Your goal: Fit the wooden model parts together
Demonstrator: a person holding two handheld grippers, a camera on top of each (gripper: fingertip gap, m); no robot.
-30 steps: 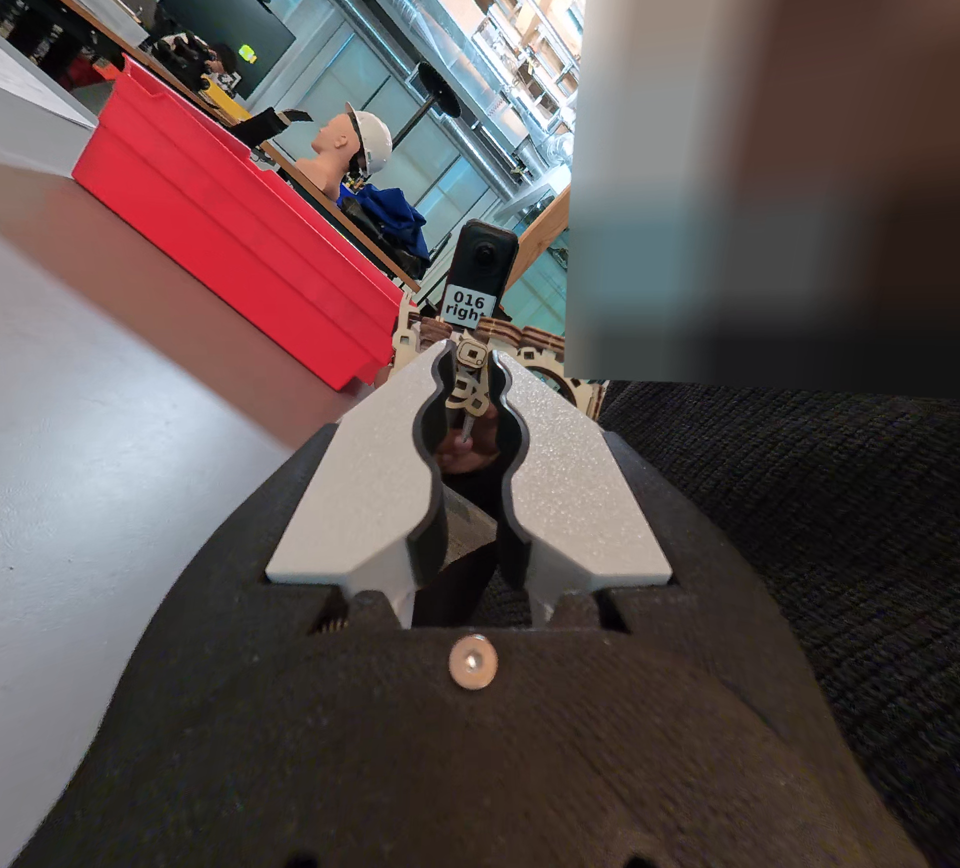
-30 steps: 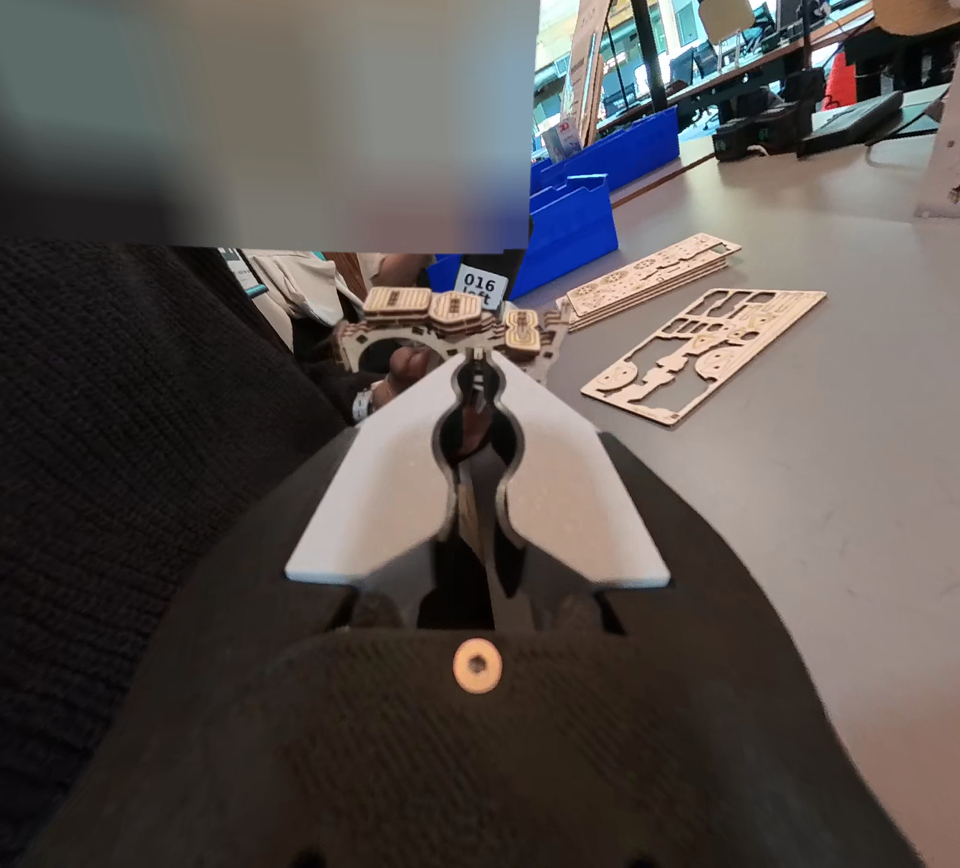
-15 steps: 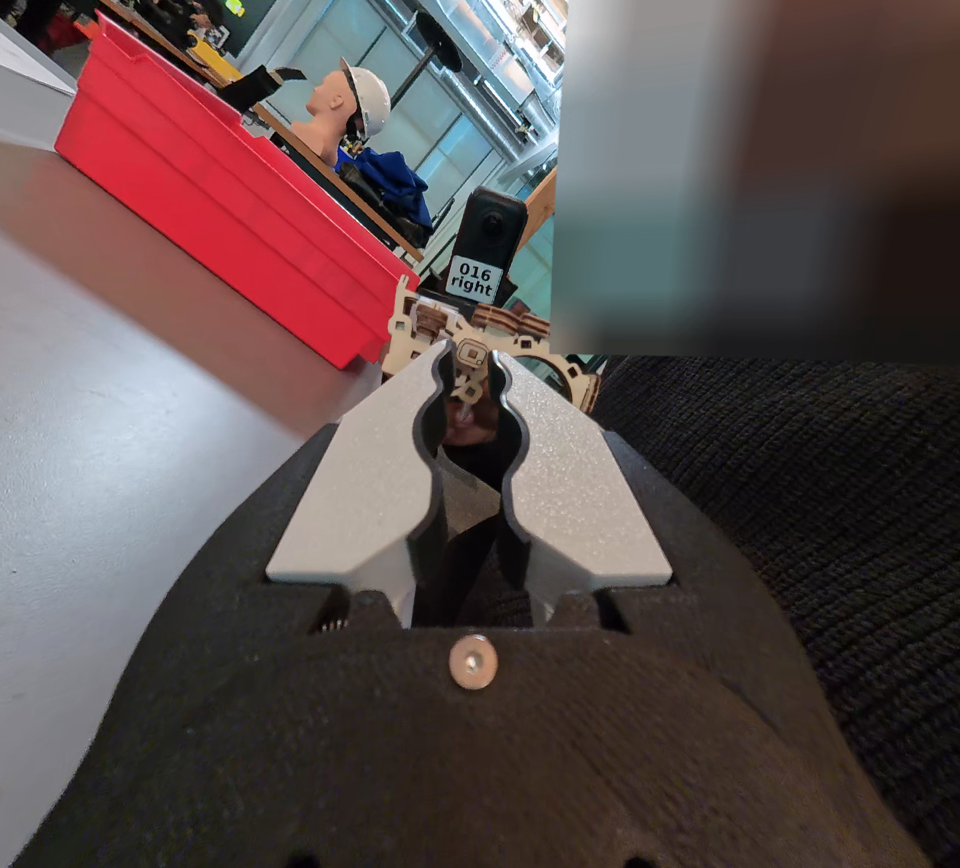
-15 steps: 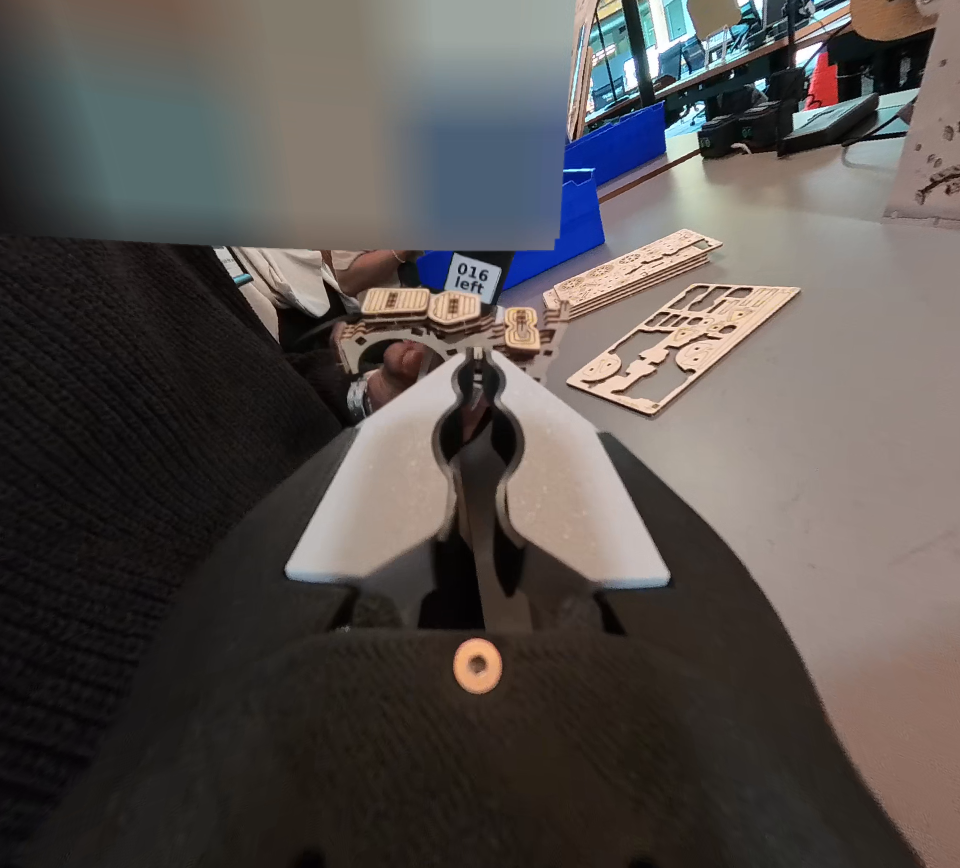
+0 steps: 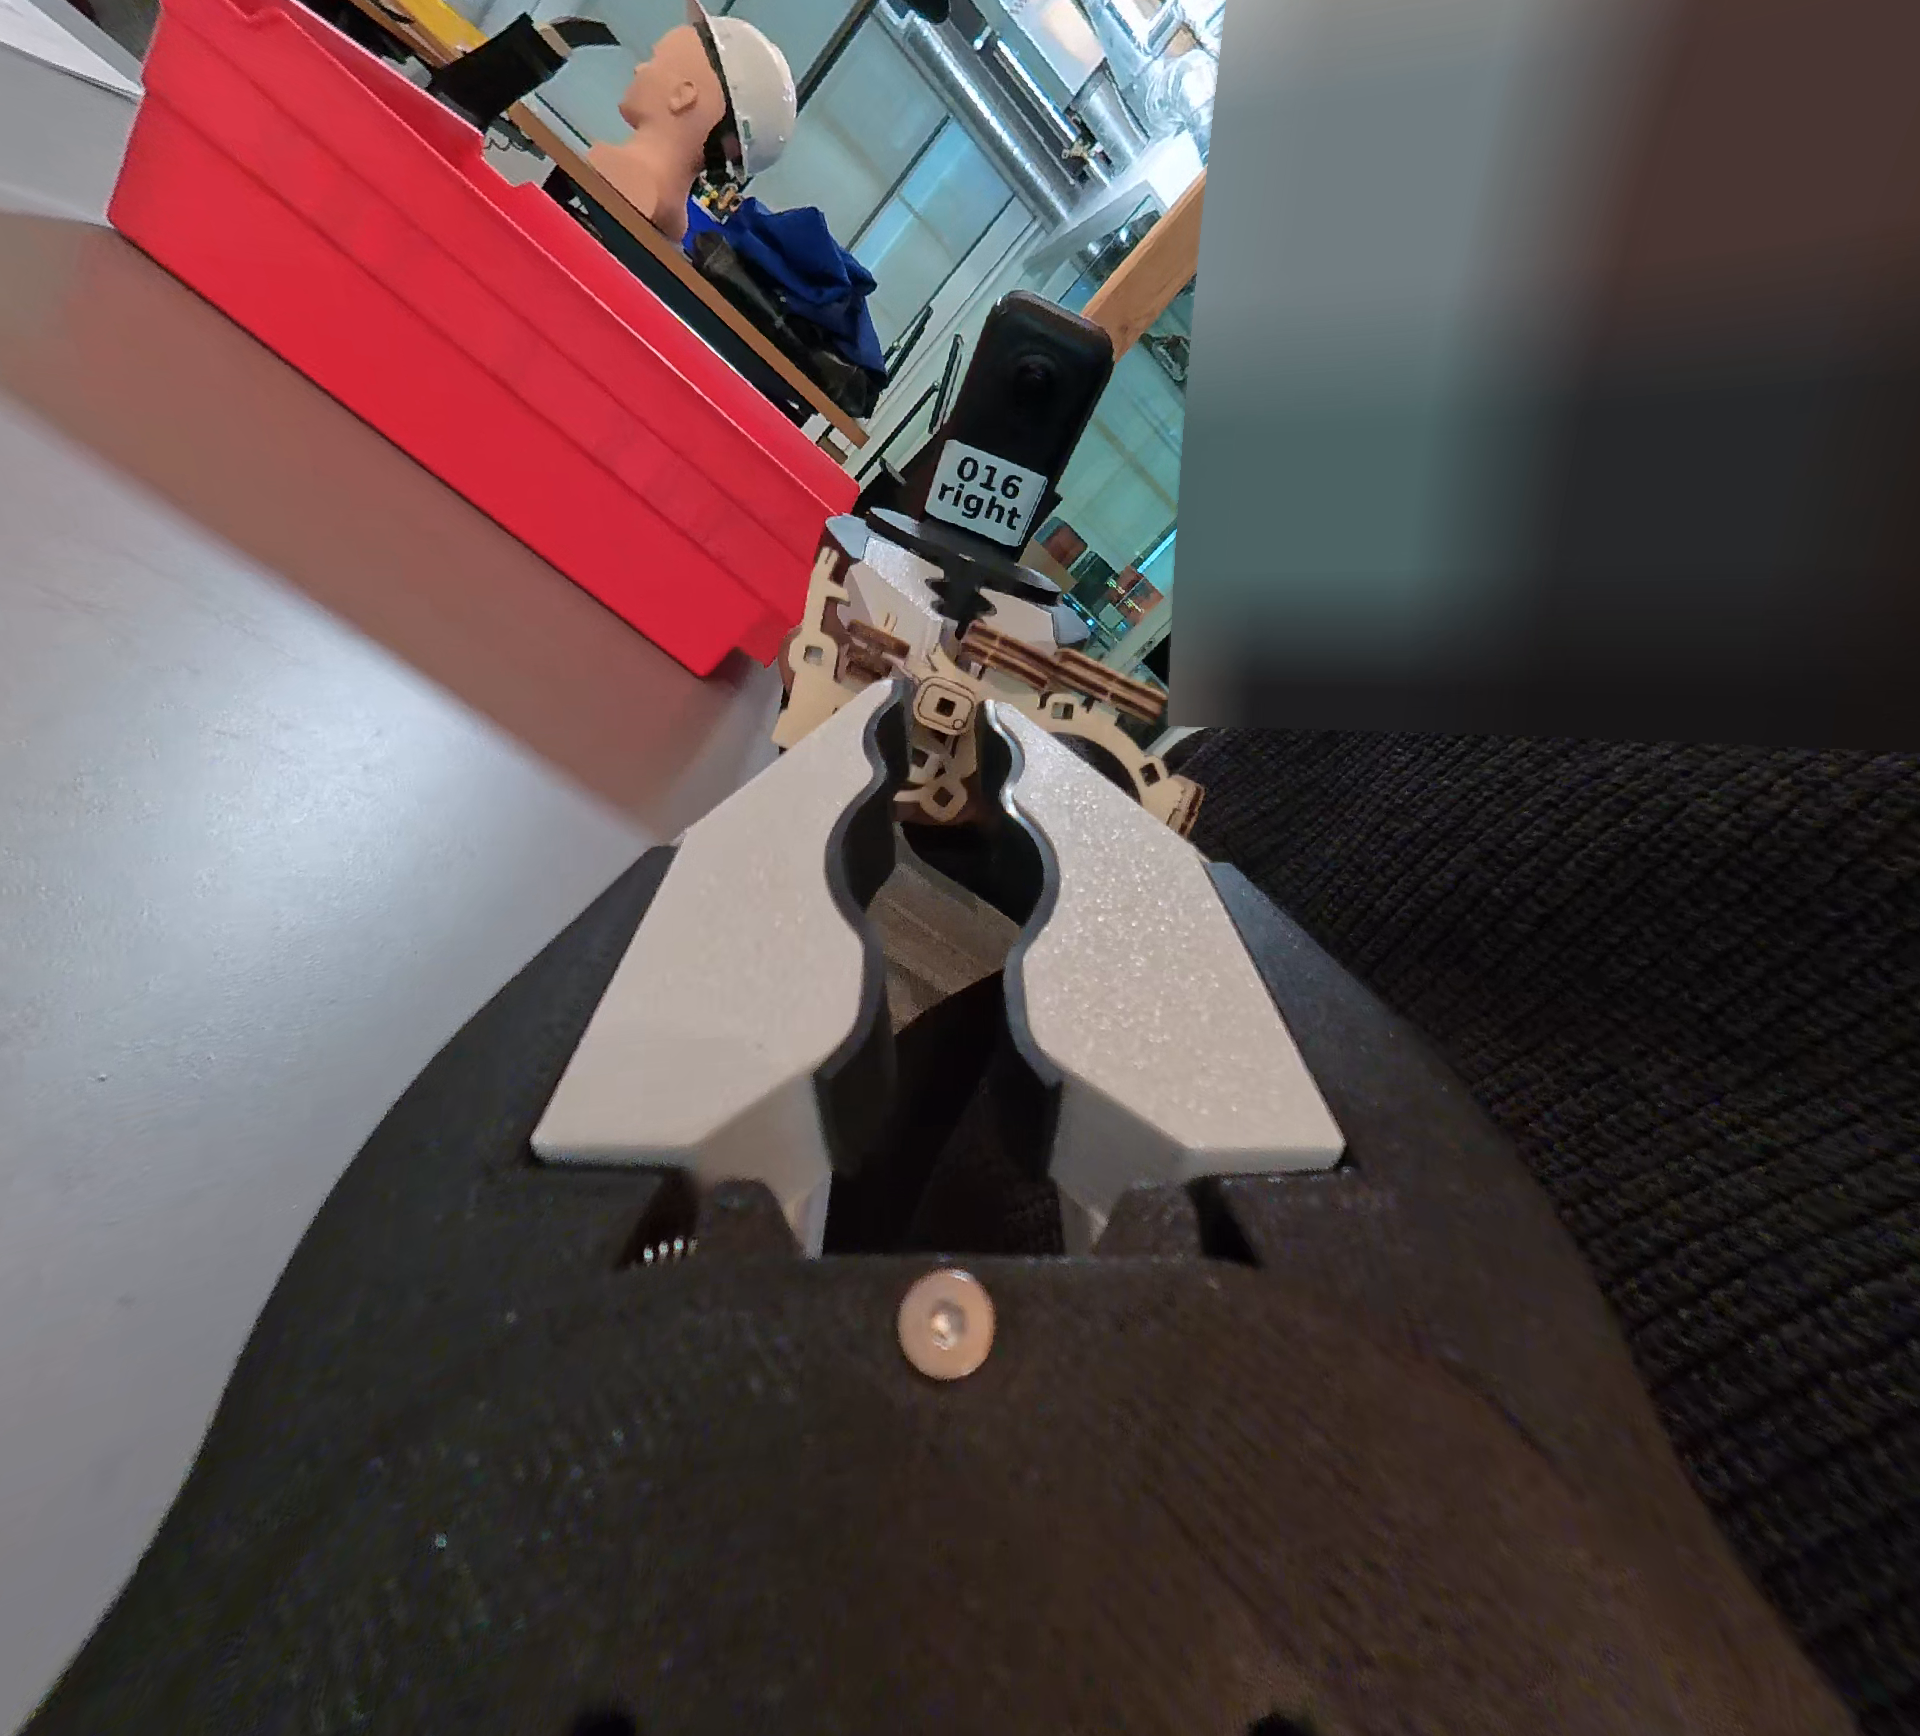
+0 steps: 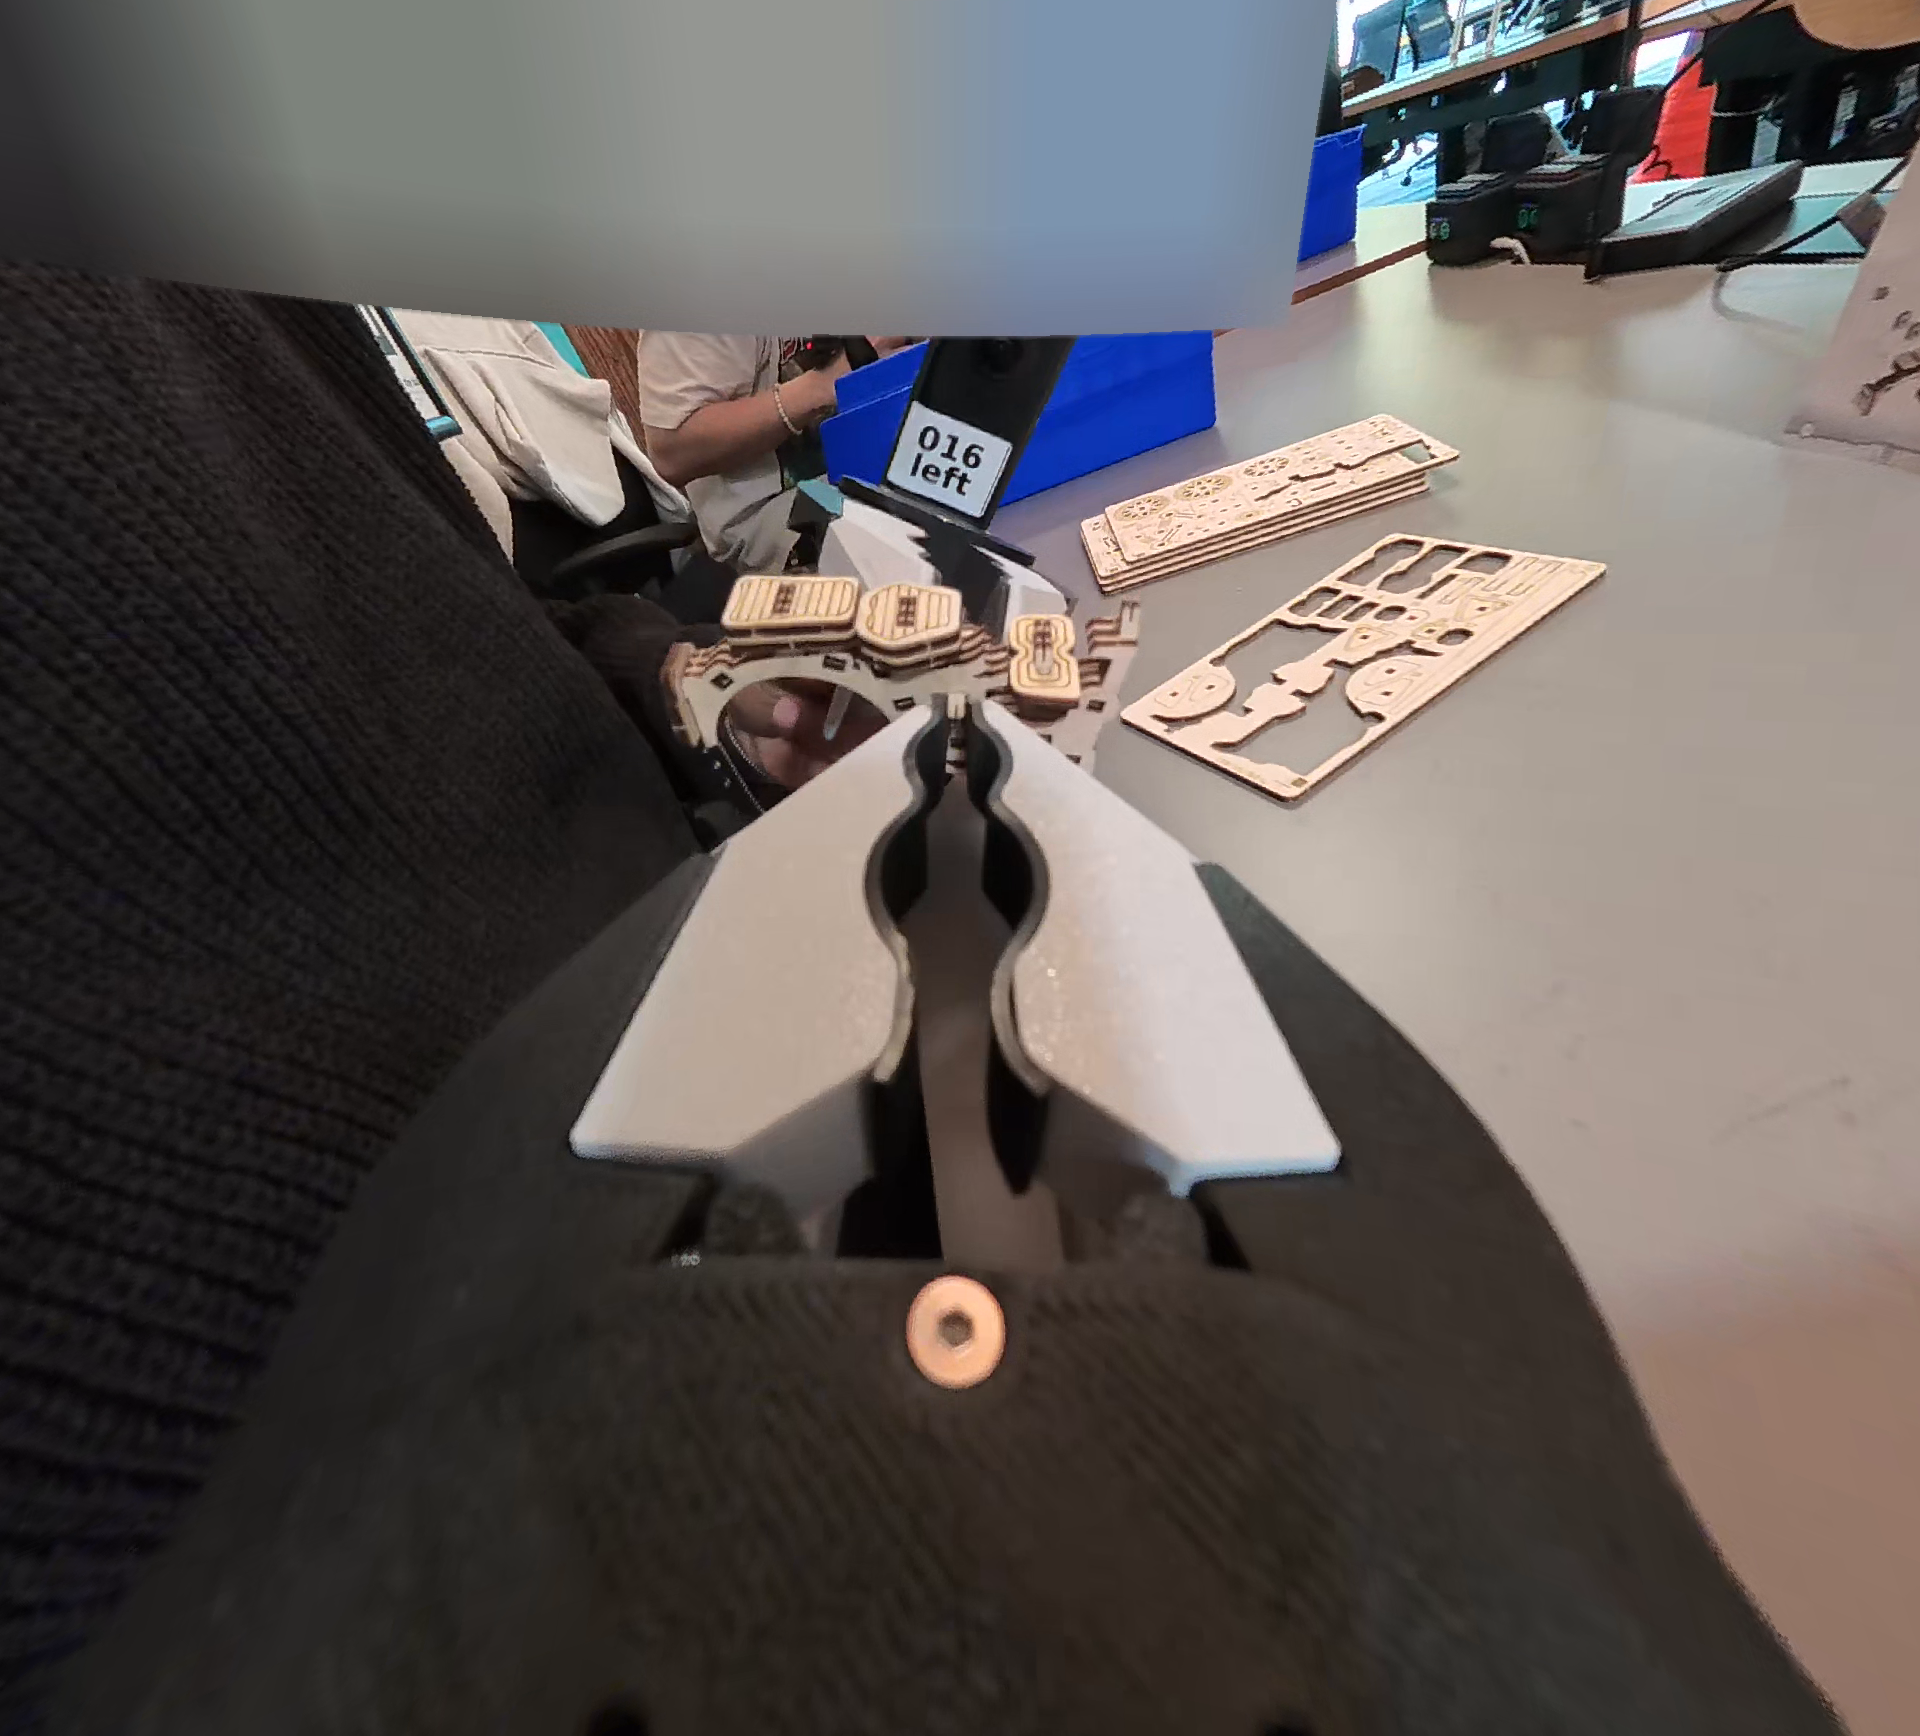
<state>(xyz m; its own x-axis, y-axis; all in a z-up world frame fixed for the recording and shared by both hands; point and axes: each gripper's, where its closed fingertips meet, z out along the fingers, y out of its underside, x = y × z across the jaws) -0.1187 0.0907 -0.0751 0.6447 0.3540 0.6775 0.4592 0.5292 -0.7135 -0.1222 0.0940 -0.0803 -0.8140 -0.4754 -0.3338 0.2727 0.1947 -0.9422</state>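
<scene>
Wooden model parts meet in the air over the grey surface (image 6: 1558, 959): the left tongs (image 5: 943, 718) pinch a small cut-out piece (image 5: 940, 736), and the right tongs (image 6: 954, 722) are pressed onto a thin tab of the arched frame (image 6: 883, 647). Compared with a second ago, the frame has drawn closer to the left tongs and sits squarer to the small piece. That suggests the two are being lined up, not yet seated.
</scene>
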